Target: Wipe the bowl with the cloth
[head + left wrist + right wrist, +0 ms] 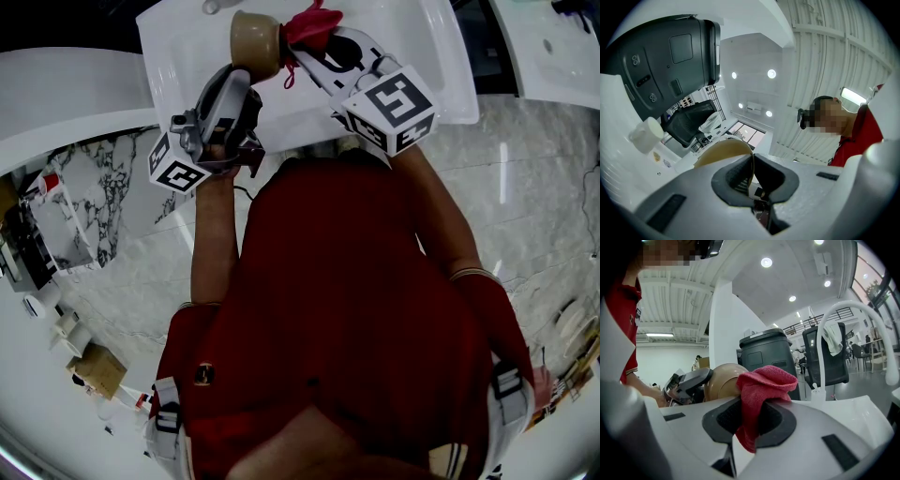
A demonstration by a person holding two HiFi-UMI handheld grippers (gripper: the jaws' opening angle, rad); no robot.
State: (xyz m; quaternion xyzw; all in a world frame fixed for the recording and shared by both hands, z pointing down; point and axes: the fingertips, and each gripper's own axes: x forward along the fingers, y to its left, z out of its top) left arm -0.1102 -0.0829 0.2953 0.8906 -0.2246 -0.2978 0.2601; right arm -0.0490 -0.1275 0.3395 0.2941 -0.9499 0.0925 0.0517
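A tan bowl (255, 41) is held up over the white sink (441, 66), tipped on its side. My left gripper (246, 82) is shut on the bowl's rim; in the left gripper view the thin rim (751, 164) is pinched between the dark pads. My right gripper (314, 45) is shut on a red cloth (312, 23), which touches the bowl's right side. In the right gripper view the cloth (761, 387) bunches out of the jaws against the bowl (723, 380), with the left gripper (686, 383) behind it.
A white arched faucet (855, 319) rises at the sink's right. A dark bin (768, 350) and office chairs stand beyond. A marble counter (525, 187) surrounds the sink. The person's red shirt (347, 309) fills the lower head view.
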